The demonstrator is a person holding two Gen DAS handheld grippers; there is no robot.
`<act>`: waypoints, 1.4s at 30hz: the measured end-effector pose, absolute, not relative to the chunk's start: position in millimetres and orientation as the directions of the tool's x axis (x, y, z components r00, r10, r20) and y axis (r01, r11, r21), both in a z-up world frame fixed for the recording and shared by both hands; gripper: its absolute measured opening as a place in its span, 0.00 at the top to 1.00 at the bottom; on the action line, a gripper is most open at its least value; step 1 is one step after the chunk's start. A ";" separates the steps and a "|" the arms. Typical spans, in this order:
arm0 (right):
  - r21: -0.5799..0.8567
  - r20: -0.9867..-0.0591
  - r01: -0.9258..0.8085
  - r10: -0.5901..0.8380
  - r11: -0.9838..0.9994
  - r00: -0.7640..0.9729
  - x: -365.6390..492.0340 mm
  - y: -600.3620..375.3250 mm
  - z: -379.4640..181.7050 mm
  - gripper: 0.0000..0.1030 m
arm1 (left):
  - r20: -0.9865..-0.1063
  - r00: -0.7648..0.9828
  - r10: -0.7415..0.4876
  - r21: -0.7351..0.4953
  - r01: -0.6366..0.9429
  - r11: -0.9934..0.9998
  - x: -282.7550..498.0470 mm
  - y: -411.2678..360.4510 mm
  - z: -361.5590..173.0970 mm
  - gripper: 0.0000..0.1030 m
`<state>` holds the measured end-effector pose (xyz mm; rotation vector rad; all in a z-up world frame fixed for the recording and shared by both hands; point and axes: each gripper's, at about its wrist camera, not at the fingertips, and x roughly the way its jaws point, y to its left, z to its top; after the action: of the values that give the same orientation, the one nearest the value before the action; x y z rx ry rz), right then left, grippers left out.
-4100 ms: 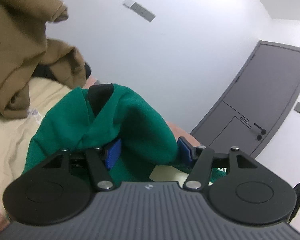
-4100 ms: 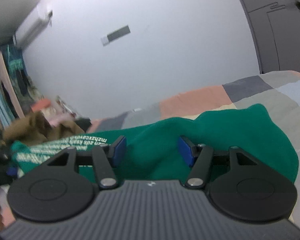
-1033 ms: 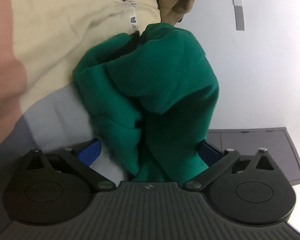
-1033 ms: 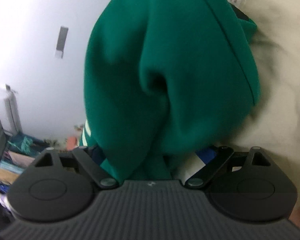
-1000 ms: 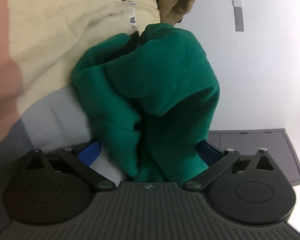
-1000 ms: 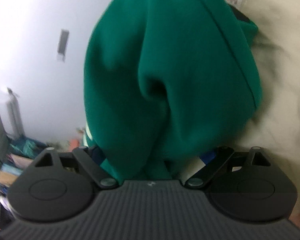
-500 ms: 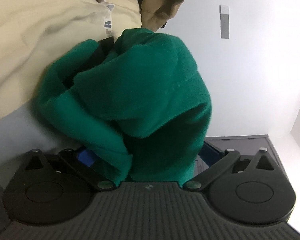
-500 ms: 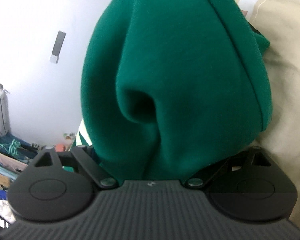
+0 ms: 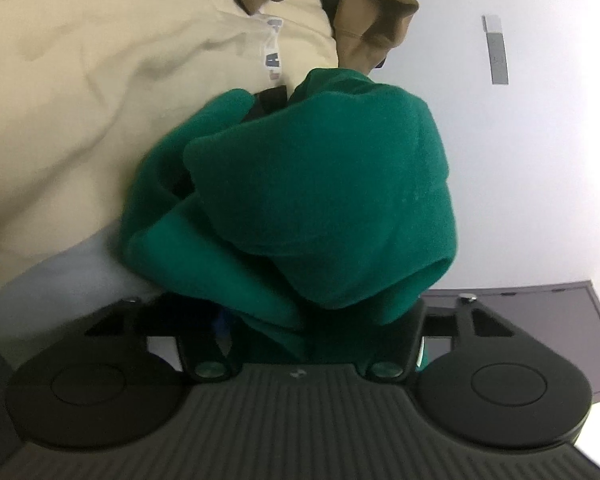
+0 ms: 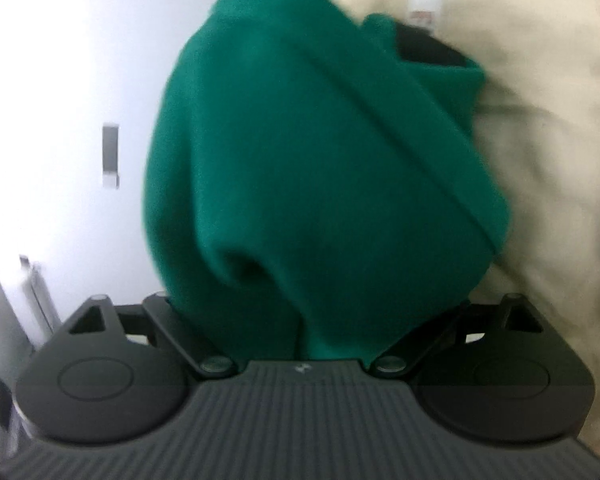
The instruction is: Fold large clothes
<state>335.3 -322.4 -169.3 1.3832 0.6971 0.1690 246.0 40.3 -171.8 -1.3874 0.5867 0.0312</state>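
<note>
Left gripper (image 9: 316, 320) jaws are closing w/ green sweater (image 9: 320, 200) bunched between them; right gripper (image 10: 312, 320) is spread wide around same sweater (image 10: 320, 160), grip can't tell.

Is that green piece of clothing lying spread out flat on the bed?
No, the green garment is bunched into a thick rounded bundle right in front of the left gripper, beside the cream bedding.

The bunched green garment (image 9: 320, 200) is filling the space ahead of both grippers; the brown garment (image 9: 364, 12) is crowding beyond it.
</note>
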 end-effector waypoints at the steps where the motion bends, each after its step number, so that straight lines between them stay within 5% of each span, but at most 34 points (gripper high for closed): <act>1: 0.933 -0.358 0.287 0.497 0.216 0.791 339.6 -322.8 -170.4 0.08 | -0.408 0.858 -0.312 -0.909 -0.353 0.220 245.4 39.4 -170.6 0.44; 3: 0.928 -0.371 0.293 0.484 0.231 0.793 348.5 -320.4 -172.5 0.00 | -0.409 0.861 -0.303 -0.908 -0.349 0.234 245.0 38.6 -171.8 0.46; 11: 0.892 -0.414 0.243 0.468 0.382 0.781 392.1 -303.7 -167.9 0.00 | -0.410 0.865 -0.289 -0.897 -0.325 0.301 248.2 35.7 -167.4 0.51; 13: 0.892 -0.399 0.210 0.480 0.400 0.781 396.6 -302.2 -167.1 0.09 | -0.402 0.867 -0.294 -0.898 -0.311 0.311 243.3 35.0 -167.5 0.51; 15: 0.894 -0.377 0.169 0.493 0.415 0.784 397.4 -305.4 -165.2 0.31 | -0.397 0.869 -0.297 -0.897 -0.298 0.326 238.1 33.0 -164.9 0.52; 21: 0.884 -0.307 0.022 0.545 0.467 0.780 393.5 -318.6 -152.8 0.48 | -0.390 0.869 -0.304 -0.889 -0.268 0.372 238.8 31.7 -155.1 0.60; 29: 0.840 -0.239 -0.136 0.584 0.525 0.776 369.4 -331.7 -112.3 0.49 | -0.325 0.880 -0.348 -0.909 -0.188 0.373 221.6 23.5 -137.7 0.64; 42: 0.802 -0.062 -0.257 0.503 0.540 0.862 349.6 -437.2 -2.2 0.50 | -0.184 0.854 -0.486 -0.898 0.055 0.436 266.4 -89.2 -20.1 0.64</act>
<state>349.6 -437.2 -2.2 0.8936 0.3013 0.4597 266.4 -89.2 -20.1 -1.0754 0.4548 -0.3510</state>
